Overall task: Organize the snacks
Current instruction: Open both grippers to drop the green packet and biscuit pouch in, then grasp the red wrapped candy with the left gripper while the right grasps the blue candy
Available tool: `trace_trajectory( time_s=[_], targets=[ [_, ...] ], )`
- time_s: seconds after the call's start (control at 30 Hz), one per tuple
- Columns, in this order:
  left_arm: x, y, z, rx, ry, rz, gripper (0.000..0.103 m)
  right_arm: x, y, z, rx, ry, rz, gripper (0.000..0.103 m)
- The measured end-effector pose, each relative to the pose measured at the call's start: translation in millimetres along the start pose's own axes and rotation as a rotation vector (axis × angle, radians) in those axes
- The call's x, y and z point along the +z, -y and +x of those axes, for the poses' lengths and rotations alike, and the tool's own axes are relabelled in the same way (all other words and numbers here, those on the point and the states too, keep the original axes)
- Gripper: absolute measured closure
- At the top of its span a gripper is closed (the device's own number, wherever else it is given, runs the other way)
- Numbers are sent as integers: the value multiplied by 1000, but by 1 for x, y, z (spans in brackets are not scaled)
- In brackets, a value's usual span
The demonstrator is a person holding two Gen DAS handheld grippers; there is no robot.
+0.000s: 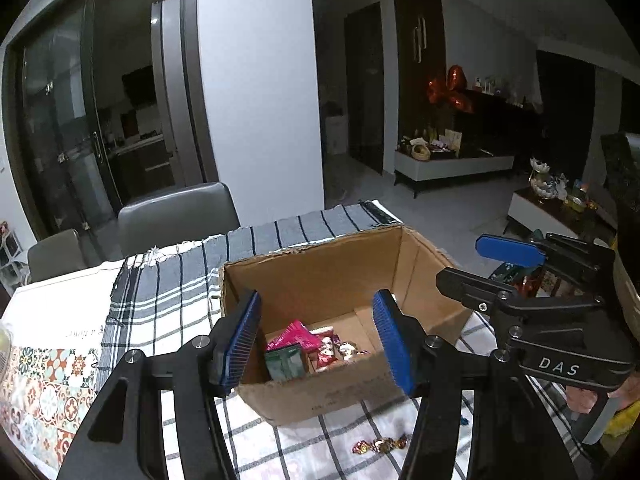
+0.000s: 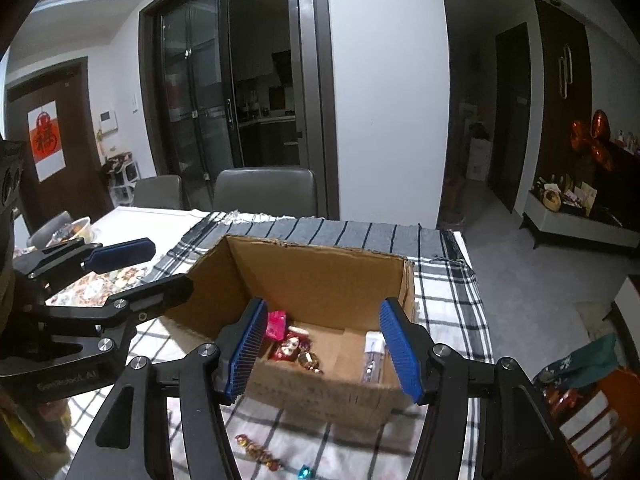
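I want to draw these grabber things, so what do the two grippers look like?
Both look alike: black metal frames with silver round bolts and two flat fingers covered in ribbed blue pads. The left gripper has small pale lettering on its body in the right wrist view. The right gripper has "DAS" in white on its side in the left wrist view. No cables or sleeves show.

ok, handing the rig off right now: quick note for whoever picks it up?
Left tongs: open, empty, above the near edge of the cardboard box.
Right tongs: open, empty, same spot from the other side.
Done: several snacks lie in the box: pink packet, green packet, red wrapped sweets, white stick pack.
Left: a string of gold-and-red candies and a small blue candy lie on the checked cloth in front of the box. More packets at the right edge, unclear.
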State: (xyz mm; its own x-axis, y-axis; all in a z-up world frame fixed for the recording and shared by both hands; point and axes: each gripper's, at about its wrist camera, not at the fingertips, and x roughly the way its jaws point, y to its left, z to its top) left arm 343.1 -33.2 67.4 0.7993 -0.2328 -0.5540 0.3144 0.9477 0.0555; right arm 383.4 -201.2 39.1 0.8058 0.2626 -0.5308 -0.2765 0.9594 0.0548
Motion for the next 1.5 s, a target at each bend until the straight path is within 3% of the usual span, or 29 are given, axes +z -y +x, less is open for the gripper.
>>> trace_trajectory(
  time_s=[0.47,0.7,1.5],
  targets=[
    [-31,26,-18,-19,7,79,46,-39,3,-19,8,-46,35,44],
    [-54,30,-7,-73,-71,46,46,-59,2,-18,14,-81,30,44],
    [-123,49,50,-193,-349,46,46,-137,4,22,26,-342,36,45]
  ],
)
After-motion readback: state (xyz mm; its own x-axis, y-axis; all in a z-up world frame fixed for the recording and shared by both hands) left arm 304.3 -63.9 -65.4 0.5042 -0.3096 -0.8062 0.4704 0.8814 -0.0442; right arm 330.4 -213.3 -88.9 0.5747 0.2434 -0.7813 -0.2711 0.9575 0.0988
